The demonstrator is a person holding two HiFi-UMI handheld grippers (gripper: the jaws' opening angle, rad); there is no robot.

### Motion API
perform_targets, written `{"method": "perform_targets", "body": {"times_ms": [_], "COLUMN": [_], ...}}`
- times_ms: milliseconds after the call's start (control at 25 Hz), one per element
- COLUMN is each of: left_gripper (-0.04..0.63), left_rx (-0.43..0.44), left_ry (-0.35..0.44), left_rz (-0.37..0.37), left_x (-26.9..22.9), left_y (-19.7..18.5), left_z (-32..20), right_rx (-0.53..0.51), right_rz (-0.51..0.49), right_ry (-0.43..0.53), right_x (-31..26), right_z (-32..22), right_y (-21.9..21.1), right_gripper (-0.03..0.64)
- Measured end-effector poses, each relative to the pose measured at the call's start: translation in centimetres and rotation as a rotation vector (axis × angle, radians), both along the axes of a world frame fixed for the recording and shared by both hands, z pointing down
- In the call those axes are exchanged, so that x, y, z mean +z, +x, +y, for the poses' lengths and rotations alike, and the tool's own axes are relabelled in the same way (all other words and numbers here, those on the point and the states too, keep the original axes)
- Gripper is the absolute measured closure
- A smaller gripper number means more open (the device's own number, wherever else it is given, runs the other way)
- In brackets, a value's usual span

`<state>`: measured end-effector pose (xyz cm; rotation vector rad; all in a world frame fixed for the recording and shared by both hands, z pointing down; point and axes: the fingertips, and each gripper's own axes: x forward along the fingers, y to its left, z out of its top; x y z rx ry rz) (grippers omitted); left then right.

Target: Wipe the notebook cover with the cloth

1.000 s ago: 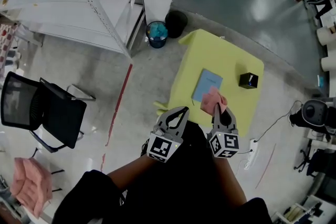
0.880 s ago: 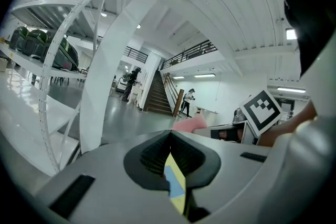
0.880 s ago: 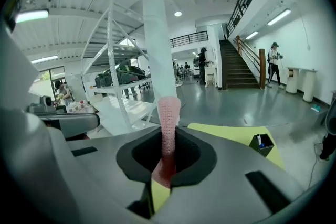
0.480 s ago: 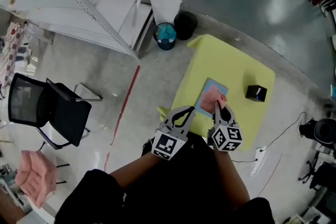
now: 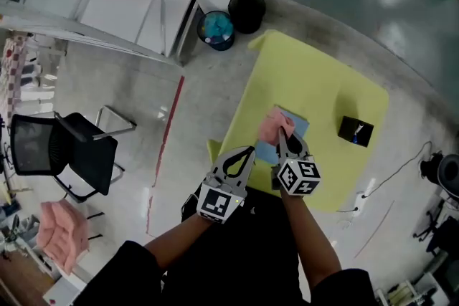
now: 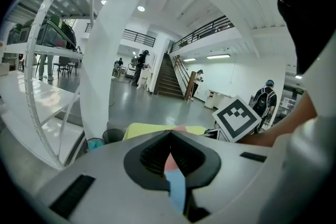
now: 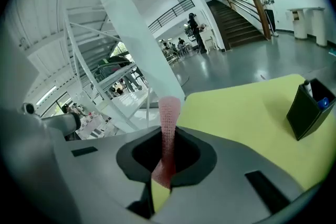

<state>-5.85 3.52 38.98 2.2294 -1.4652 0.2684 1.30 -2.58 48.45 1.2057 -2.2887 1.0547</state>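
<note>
A blue notebook [image 5: 295, 131] lies on the yellow table [image 5: 323, 93], near its front edge. My right gripper [image 5: 281, 135] is shut on a pink cloth [image 5: 273, 125], which rests on the notebook's left part. In the right gripper view the cloth [image 7: 169, 110] stands up from between the closed jaws of that gripper [image 7: 168, 131]. My left gripper [image 5: 249, 151] is shut on nothing and hovers at the table's near left edge, beside the notebook. In the left gripper view, the gripper [image 6: 169, 132] has its jaws together, with slivers of cloth [image 6: 170, 163] and notebook [image 6: 177, 191] showing below.
A black pen holder [image 5: 356, 130] [image 7: 310, 107] stands on the table's right side. Beyond the table's far corner are a blue bin [image 5: 215, 26] and a black bin [image 5: 247, 11]. White shelving [image 5: 136, 0] and a black chair [image 5: 68, 154] are to the left.
My right gripper has carried the cloth from the notebook's near right corner across the cover to its left part. The left gripper has stayed shut near the table's edge.
</note>
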Motion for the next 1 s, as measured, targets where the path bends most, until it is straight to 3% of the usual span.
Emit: {"method": "perform_targets", "body": {"times_ms": [200,520,760,1000], "left_gripper": [0.589,0.591,0.591,0.590], "left_rx": [-0.018,-0.067,-0.046,-0.042], "left_ry": [-0.040,-0.087,-0.116,-0.128], "left_rz": [-0.003,-0.004,-0.019,-0.015], "left_x": [3.2,6.7,8.0,8.8], "left_y": [0.6,-0.7,-0.7,0.1], "left_z": [-2.4,-4.4,-4.4,-4.0], "right_rx": [-0.027,0.034,-0.019,0.020], "right_rz": [-0.016,-0.050,-0.004,-0.030], "right_ry": [-0.068,-0.174,-0.223,-0.287], "right_x": [4.7,10.7,14.6,16.7], "right_z": [-1.3,-2.2,-2.3,-2.0], "right_y": [-0.3,-0.8,-1.2,-0.8], "right_gripper": [0.575,0.575,0.575,0.575]}}
